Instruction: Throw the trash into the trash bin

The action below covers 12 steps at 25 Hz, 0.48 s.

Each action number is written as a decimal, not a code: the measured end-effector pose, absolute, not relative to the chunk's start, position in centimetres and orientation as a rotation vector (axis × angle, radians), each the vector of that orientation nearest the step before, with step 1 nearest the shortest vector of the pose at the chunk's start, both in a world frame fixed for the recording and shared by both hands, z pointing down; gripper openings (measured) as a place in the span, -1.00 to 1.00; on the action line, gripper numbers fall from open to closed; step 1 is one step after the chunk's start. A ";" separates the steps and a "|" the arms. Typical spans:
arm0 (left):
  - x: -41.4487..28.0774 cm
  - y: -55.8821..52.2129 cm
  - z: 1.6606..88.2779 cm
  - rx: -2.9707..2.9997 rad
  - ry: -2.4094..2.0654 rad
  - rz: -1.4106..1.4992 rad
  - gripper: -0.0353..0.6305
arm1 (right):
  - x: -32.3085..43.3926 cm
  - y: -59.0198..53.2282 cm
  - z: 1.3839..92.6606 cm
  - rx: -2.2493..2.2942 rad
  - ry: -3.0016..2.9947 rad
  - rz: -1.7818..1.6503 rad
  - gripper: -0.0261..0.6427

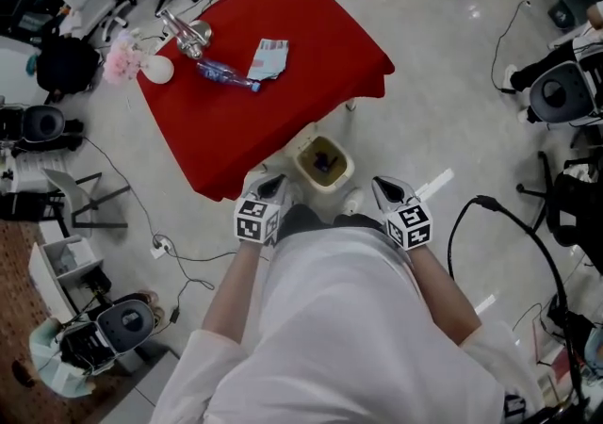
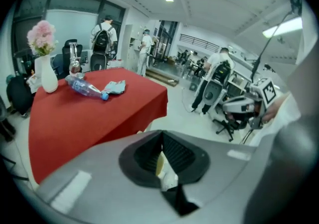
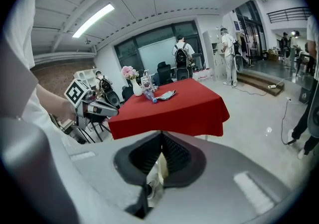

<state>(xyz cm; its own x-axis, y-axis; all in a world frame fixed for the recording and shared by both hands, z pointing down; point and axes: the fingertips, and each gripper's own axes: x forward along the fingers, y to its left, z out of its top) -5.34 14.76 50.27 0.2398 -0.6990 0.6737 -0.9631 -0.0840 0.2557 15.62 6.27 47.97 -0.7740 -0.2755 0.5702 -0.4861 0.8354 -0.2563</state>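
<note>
Two tools are held low in front of a person in a white shirt [image 1: 349, 318], seen from above: left tool [image 1: 271, 188] and right tool [image 1: 388, 190], one at either side of the waist, both angled forward and down toward the floor [image 1: 433, 83]. Left tool clenched, pads meeting at the tips, nothing gripped. Right tool likewise clenched in its own view, tips together, nothing gripped that I can make out. Trash bin [image 1: 301, 166] stands on the floor just ahead of the tools and between them, just beside the near corner of the counter [image 1: 283, 125], which is covered in red. The bin is open-topped and cream-coloured, with something dark lying inside. Trash lies on the counter toward its far side: a clear plastic bottle [image 1: 226, 75] with a blue cap, on its side, and a crumpled wrapper [image 1: 268, 59] touching or just beside it; I cannot tell which. Both are well apart from the bin and from either tool. At the counter's far left corner stands a white vase [image 1: 158, 69] with pink flowers [image 1: 121, 59], and near it a shiny glass piece [image 1: 186, 34]. People [image 2: 102, 39] with backpacks stand beyond the counter in both gripper views.
</note>
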 end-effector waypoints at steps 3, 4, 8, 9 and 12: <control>-7.1 13.8 49.5 1.851 -1.568 0.515 -0.88 | 15.7 6.0 48.2 0.566 -2.484 0.544 -0.92; -7.6 13.5 49.3 1.864 -1.572 0.536 -0.88 | 15.6 5.9 48.2 0.574 -2.481 0.546 -0.92; -10.0 12.0 49.2 1.923 -1.551 0.622 -0.83 | 15.0 5.4 48.1 0.625 -2.469 0.556 -0.92; -10.7 11.6 49.1 1.937 -1.544 0.638 -0.83 | 14.7 5.3 48.0 0.642 -2.466 0.562 -0.92; -12.7 10.6 49.2 1.985 -1.517 0.707 -0.80 | 13.6 5.3 48.1 0.698 -2.454 0.585 -0.92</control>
<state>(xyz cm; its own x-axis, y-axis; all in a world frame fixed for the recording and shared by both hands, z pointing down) -12.65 10.58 49.19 0.2294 -0.6872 0.6893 -0.9698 -0.2217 0.1017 13.64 5.32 48.12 -0.7331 -0.3544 0.5804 -0.5781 0.7743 -0.2575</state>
